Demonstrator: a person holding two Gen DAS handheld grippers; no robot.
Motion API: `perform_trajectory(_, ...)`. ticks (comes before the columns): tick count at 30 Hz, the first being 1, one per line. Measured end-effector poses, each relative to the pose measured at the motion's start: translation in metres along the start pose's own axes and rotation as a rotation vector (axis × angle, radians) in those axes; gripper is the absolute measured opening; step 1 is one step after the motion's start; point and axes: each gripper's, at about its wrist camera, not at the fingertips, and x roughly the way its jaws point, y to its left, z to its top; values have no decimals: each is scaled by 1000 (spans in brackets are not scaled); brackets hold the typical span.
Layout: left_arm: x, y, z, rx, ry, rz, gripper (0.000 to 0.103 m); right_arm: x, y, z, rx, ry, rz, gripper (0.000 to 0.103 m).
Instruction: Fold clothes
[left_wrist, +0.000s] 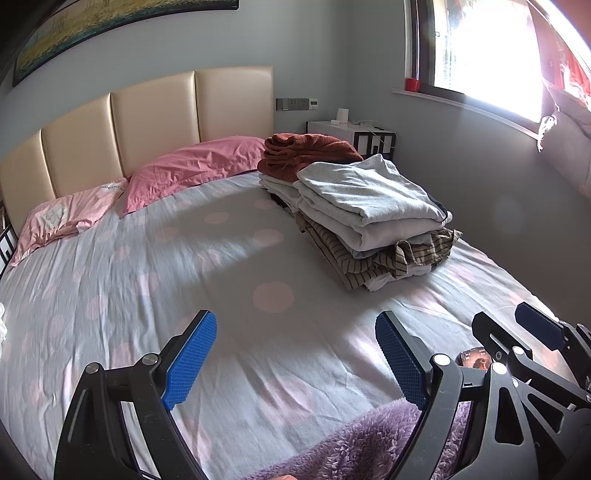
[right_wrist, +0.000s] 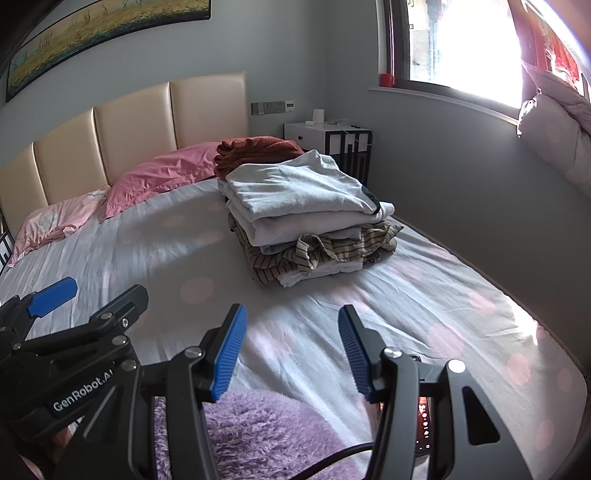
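A stack of folded clothes (left_wrist: 373, 218) sits on the right half of the bed: pale grey and white garments on a striped brown shirt (left_wrist: 369, 262), with a rust-red folded garment (left_wrist: 306, 153) behind. The stack also shows in the right wrist view (right_wrist: 303, 218). A fluffy purple garment (left_wrist: 369, 446) lies at the bed's near edge below both grippers, also seen in the right wrist view (right_wrist: 266, 435). My left gripper (left_wrist: 295, 358) is open and empty above the sheet. My right gripper (right_wrist: 291, 350) is open and empty, just right of the left one.
The bed has a grey sheet with pink dots (left_wrist: 184, 295), pink pillows (left_wrist: 192, 166) and a beige headboard (left_wrist: 147, 125). A white nightstand (left_wrist: 354, 134) stands by the far corner. A phone (left_wrist: 476, 360) lies on the bed near the right gripper. A window (left_wrist: 487, 55) is at the right.
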Motion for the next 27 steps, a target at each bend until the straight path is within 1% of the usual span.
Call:
perform_trajectory(23,-2,4,1,-12,5,-3,89,-2,3,1,0,-2,-1,50)
perform_trajectory(27,-4,5,1,-16,-7,-2,89,-3,4,2,-3,-5,-1,50)
